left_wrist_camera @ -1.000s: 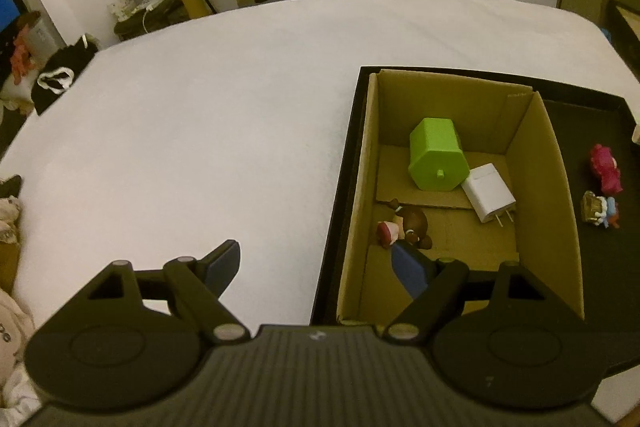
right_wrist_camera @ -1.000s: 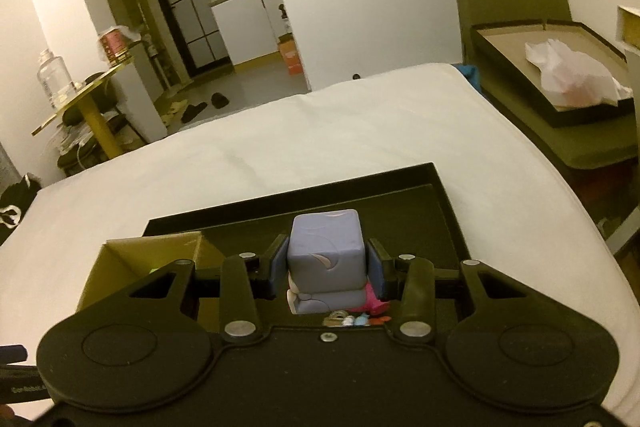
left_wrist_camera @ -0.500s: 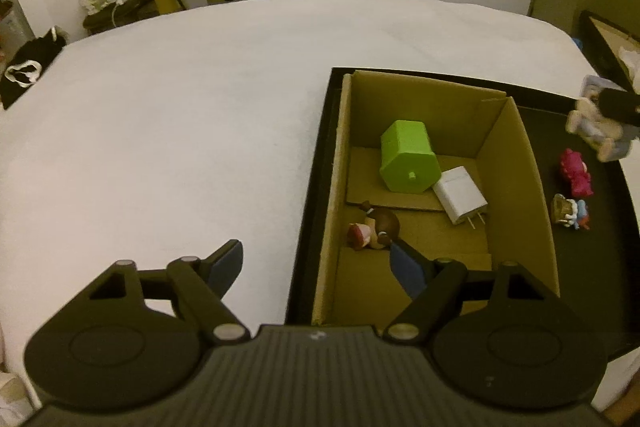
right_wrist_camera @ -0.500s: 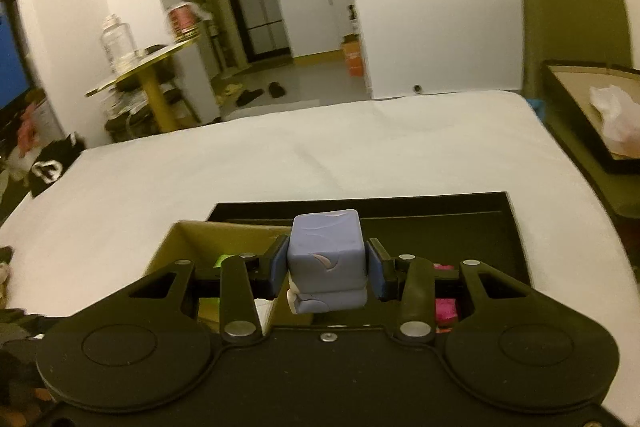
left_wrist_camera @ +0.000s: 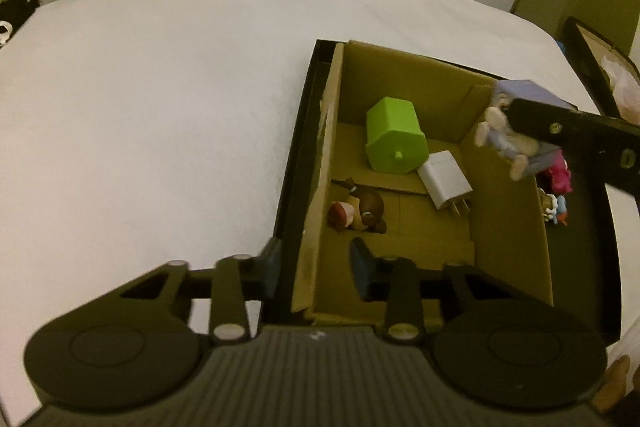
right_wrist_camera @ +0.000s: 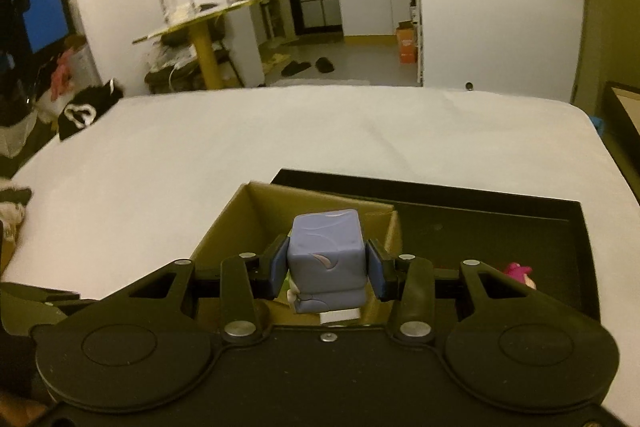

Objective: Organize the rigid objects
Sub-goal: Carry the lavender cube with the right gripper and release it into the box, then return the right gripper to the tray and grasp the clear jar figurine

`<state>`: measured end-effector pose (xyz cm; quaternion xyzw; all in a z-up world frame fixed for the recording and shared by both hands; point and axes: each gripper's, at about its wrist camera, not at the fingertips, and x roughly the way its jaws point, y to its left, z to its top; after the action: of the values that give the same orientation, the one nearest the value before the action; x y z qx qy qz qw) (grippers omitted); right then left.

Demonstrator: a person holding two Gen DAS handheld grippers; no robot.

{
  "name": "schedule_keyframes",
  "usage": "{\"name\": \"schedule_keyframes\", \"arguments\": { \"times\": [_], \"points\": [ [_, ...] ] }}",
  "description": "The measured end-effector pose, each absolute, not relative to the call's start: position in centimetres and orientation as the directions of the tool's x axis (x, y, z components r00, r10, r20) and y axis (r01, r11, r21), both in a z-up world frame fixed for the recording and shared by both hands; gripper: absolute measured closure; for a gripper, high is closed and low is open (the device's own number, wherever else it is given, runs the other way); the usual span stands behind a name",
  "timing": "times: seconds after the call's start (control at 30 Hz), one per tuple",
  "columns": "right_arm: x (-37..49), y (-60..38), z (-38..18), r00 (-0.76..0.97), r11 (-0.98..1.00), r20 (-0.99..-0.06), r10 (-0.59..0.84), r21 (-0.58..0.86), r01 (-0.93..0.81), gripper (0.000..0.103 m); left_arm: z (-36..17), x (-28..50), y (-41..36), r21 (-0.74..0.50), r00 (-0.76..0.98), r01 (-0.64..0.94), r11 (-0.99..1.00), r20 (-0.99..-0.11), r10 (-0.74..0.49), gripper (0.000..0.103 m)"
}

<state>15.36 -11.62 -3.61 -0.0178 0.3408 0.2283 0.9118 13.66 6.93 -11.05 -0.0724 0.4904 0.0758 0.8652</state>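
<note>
Clamping a blue block-headed figure (right_wrist_camera: 327, 259), the right claw (right_wrist_camera: 327, 269) hangs over the cardboard box (left_wrist_camera: 508, 227) while the left claw (left_wrist_camera: 314, 265) narrows astride its wall

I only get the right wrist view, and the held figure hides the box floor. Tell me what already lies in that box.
Observer: Three things lie in the cardboard box: a green block, a white charger and a brown figurine.
Operator: Say where the left gripper is.
Observer: It straddles the box's near-left wall, jaws closing, one finger outside and one inside.
Operator: Report where my figure hangs.
Observer: The blue figure in the right gripper appears over the box's right wall, near the far corner.
</note>
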Motion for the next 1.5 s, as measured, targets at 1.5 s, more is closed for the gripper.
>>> {"name": "schedule_keyframes", "arguments": {
  "times": [1.5],
  "points": [
    [15.8,-12.7,-3.9,0.661,0.936,-0.677,0.323,0.126,-0.329,0.052,-10.6,14.4,8.1,-0.043,0.493,-0.225,0.973,-0.867,0.076,0.071]
  ]
}}
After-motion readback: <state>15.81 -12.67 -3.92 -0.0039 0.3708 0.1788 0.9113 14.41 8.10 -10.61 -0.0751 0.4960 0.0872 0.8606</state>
